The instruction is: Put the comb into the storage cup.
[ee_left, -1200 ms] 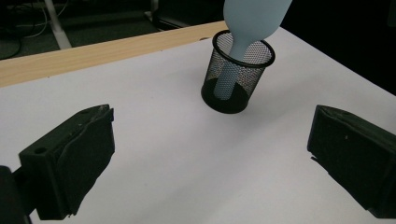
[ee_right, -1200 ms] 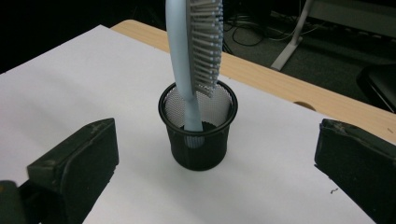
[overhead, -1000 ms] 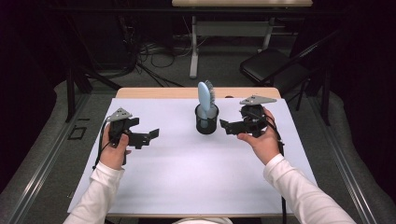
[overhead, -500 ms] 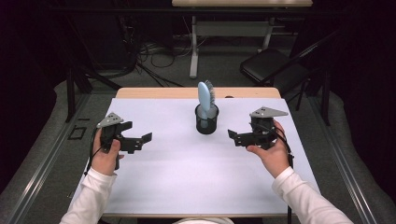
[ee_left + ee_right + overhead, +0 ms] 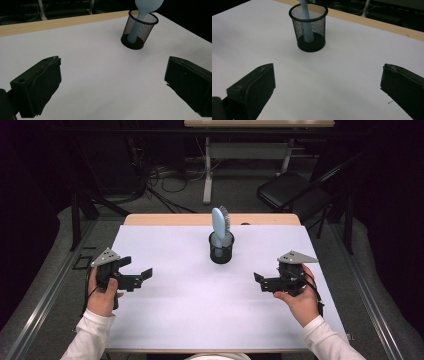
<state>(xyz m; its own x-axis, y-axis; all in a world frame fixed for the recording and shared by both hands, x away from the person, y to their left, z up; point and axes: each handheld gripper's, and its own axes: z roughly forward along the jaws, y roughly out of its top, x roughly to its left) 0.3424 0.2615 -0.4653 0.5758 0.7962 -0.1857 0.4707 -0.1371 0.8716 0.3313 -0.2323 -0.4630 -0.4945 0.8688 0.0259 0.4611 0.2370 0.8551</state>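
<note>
Your left gripper is hovering over the left part of the white table, gripped in your left hand, with its jaws standing wide apart and nothing between them. In the left gripper view those same jaws are framing bare tabletop, and the black mesh cup is sitting well ahead of them, off toward the right jaw.

Moving to the middle, the mesh cup is standing upright on the far half of the table, roughly centred between your two grippers and well apart from both. The pale blue hairbrush is standing in it handle down, its head rising above the rim and leaning slightly, bristles showing on its right side.

On the right, your right gripper is hanging over the table in your right hand, pointing inward toward the left. Its jaws are also spread wide and holding nothing; in the right gripper view the cup is sitting ahead, nearer the left jaw.
</note>
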